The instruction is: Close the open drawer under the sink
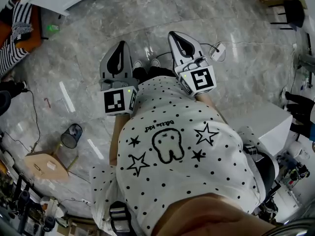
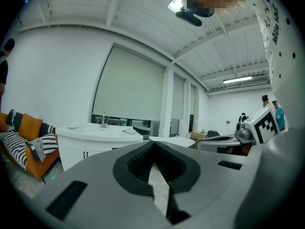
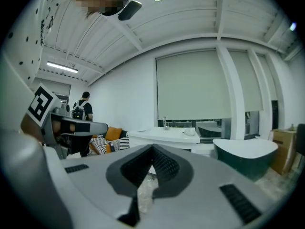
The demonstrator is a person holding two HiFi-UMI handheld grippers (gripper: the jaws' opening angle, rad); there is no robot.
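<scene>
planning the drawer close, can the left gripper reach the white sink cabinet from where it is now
Probably not yet. The left gripper, jaws shut and empty, is out in the room, and the sink cabinet stands well off across the floor. Nothing seems to block the way there.

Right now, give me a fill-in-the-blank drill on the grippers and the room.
1. The left gripper has its jaws ____, nothing between them.
2. The right gripper holds ____.
3. The plain cushion on the sofa is ____.
4. The sink cabinet is ____.
Missing words: shut, nothing, orange, white.
</scene>
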